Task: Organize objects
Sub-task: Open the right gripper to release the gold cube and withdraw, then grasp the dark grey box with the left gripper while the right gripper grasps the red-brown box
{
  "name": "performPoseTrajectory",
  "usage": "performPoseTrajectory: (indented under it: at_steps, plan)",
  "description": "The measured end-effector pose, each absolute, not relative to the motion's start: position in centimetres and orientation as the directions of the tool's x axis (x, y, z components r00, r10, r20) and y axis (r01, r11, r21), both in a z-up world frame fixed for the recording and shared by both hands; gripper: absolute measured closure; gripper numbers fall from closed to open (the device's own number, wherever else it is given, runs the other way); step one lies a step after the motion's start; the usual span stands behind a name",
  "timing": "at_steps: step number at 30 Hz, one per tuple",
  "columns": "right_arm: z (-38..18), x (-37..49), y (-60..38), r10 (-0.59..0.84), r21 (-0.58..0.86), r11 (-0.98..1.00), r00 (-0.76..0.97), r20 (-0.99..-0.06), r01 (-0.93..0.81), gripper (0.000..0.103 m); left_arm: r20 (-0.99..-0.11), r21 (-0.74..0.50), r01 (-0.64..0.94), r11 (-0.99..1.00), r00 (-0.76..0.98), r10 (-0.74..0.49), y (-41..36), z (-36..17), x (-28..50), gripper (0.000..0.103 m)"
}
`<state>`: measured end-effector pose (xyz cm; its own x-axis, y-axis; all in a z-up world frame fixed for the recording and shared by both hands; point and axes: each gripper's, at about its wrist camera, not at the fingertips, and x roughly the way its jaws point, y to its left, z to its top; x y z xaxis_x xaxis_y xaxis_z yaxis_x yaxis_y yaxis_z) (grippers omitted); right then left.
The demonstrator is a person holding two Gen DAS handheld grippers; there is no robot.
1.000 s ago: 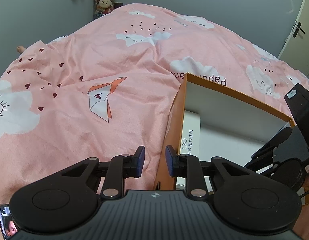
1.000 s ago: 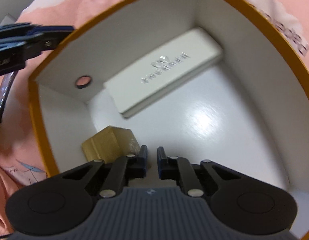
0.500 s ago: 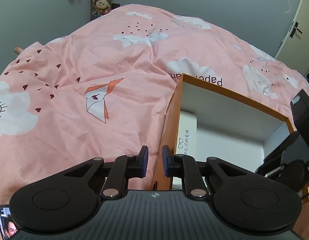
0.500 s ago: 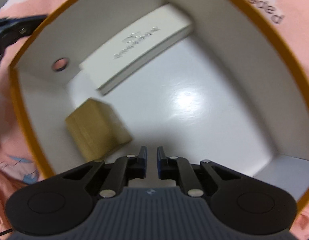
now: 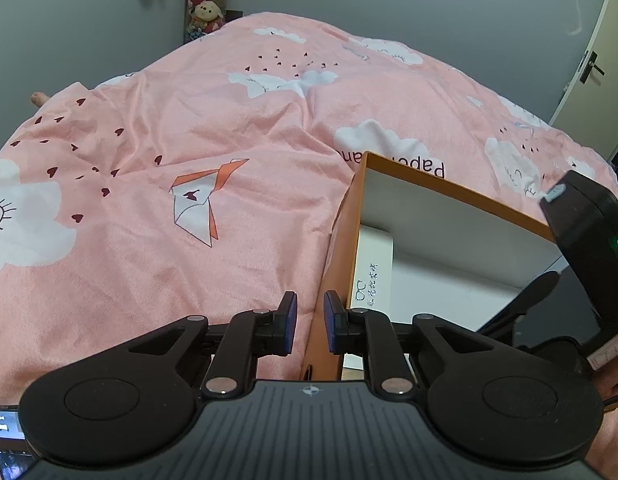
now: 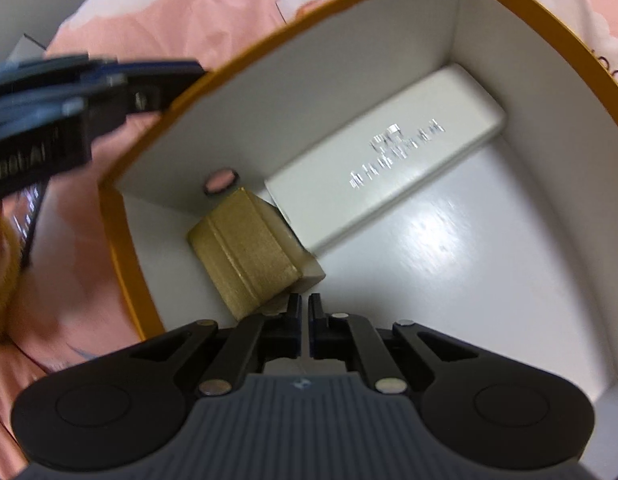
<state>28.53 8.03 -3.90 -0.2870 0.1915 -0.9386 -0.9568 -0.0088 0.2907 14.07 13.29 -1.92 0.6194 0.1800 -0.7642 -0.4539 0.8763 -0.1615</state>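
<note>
An orange box point(image 5: 343, 216) with a white inside point(image 6: 449, 240) lies on the pink bed cover. In it a long white case point(image 6: 389, 160) rests along the far wall, and a small gold box point(image 6: 249, 256) sits in the corner against the case. My right gripper point(image 6: 305, 308) hangs over the box floor just behind the gold box, shut, with nothing between its pads. My left gripper point(image 5: 310, 318) hovers at the box's left wall with a narrow gap between its pads. Blanket and orange wall show through that gap. Its fingers point(image 6: 165, 76) end at the rim.
The pink cloud-print blanket point(image 5: 189, 160) covers the whole bed. A phone point(image 5: 5, 440) lies at the near left. Plush toys point(image 5: 205, 0) hang by the grey wall, and a door point(image 5: 597, 60) stands at the right. A round finger hole point(image 6: 221, 178) pierces the box wall.
My right gripper has drawn back and up from the gold box, which now lies in the corner. My left gripper's jaws have narrowed; that hand has stayed in place.
</note>
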Motion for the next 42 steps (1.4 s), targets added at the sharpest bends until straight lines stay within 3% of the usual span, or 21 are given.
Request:
performPoseTrajectory:
  at_steps: [6, 11, 19, 20, 22, 24, 31, 37, 42]
  plan:
    - [-4.4, 28.8, 8.7, 0.211, 0.279, 0.024, -0.268, -0.940, -0.960, 0.101, -0.742, -0.154, -0.464, 0.873, 0.637, 0.207, 13.2, -1.8, 13.6, 0.083]
    - [-2.7, 30.3, 7.4, 0.249, 0.271, 0.089, -0.242, -0.938, -0.958, 0.097, -0.666, -0.133, -0.473, 0.871, 0.694, 0.275, 12.3, -0.3, 12.3, 0.083]
    - [2.6, 28.0, 0.9, 0.488, 0.181, 0.199, -0.063, -0.870, -0.963, 0.093, -0.545, -0.085, -0.450, 0.889, 0.768, 0.337, 10.1, 2.8, 10.1, 0.083]
    - [1.0, 23.4, 0.8, 0.512, 0.179, 0.215, -0.045, -0.858, -0.960, 0.090, -0.539, -0.082, -0.437, 0.896, 0.775, 0.329, 9.7, 3.1, 9.8, 0.083]
    - [2.7, 22.9, -1.9, 0.561, 0.185, 0.262, -0.007, -0.828, -0.947, 0.075, -0.532, -0.081, -0.414, 0.907, 0.787, 0.312, 8.9, 3.6, 9.3, 0.083]
    - [3.0, 21.8, -2.9, 0.591, 0.181, 0.294, 0.029, -0.806, -0.939, 0.073, -0.524, -0.072, -0.387, 0.919, 0.799, 0.295, 8.0, 3.9, 8.6, 0.083]
    - [2.7, 18.0, -8.0, 0.653, 0.241, 0.445, 0.128, -0.746, -0.862, 0.072, -0.599, -0.098, -0.254, 0.962, 0.787, 0.147, 5.7, 3.2, 7.6, 0.083]
    - [1.0, 15.8, -13.1, 0.621, 0.237, 0.586, 0.241, -0.746, -0.775, 0.072, -0.706, -0.258, -0.170, 0.951, 0.705, -0.065, 6.2, 1.1, 7.1, 0.083]
    - [0.1, 14.6, -16.5, 0.588, 0.244, 0.654, 0.278, -0.760, -0.716, 0.072, -0.757, -0.279, -0.126, 0.952, 0.639, -0.137, 5.4, -1.1, 6.4, 0.083]
